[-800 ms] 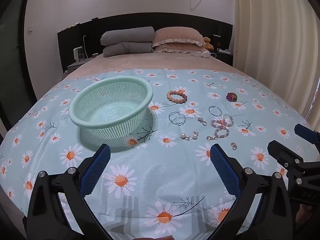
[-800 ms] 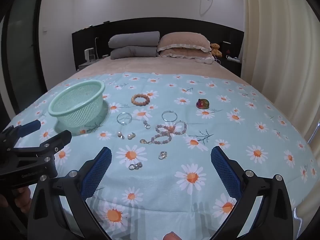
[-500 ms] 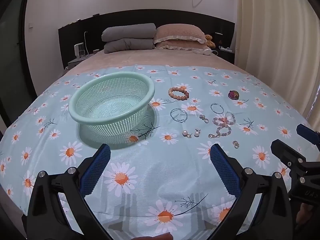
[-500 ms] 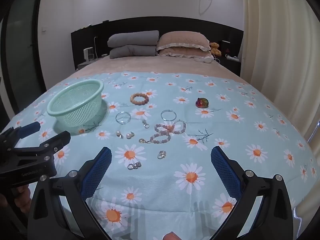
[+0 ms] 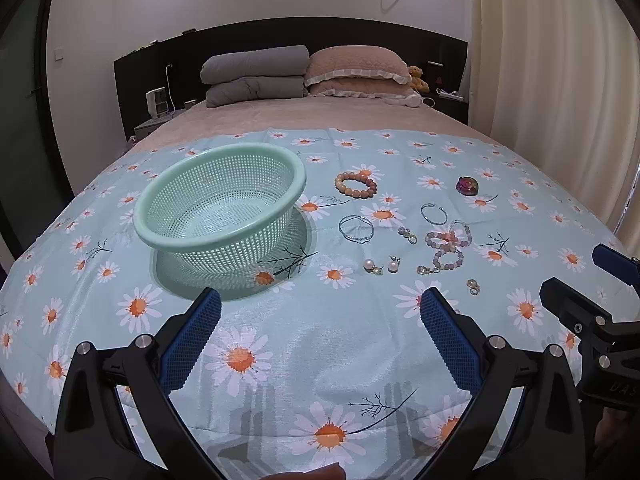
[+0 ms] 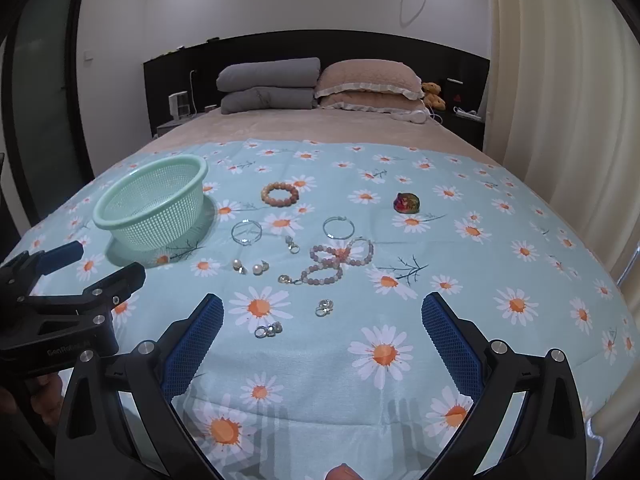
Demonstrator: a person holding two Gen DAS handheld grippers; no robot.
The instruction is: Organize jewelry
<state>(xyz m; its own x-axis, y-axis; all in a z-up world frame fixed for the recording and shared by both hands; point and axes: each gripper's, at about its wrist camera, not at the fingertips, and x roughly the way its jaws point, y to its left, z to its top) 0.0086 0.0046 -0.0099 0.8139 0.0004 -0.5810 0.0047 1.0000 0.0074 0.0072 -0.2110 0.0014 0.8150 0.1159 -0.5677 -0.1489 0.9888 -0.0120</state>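
A mint green mesh basket (image 5: 224, 184) (image 6: 120, 210) stands empty on the daisy cloth (image 5: 320, 344). To its right lies jewelry: an orange bead bracelet (image 5: 356, 185) (image 6: 280, 194), two thin silver bangles (image 5: 356, 229) (image 5: 434, 213), pink bead bracelets (image 5: 448, 246) (image 6: 340, 258), pearl earrings (image 5: 380, 267) (image 6: 250, 267), small silver rings (image 6: 324, 307) (image 6: 269, 329) and an iridescent brooch (image 5: 467, 185) (image 6: 407, 203). My left gripper (image 5: 320, 304) is open and empty, near the front of the cloth. My right gripper (image 6: 322, 308) is open and empty, hovering before the rings.
Grey and pink pillows (image 5: 304, 72) lie at the head of the bed against a dark headboard. A curtain (image 5: 560, 80) hangs on the right. The cloth ends at the bed's front edge (image 6: 320, 432).
Both views have tilted slightly, so the basket and jewelry sit a little lower in frame. Nothing on the cloth has moved and both grippers stay open.
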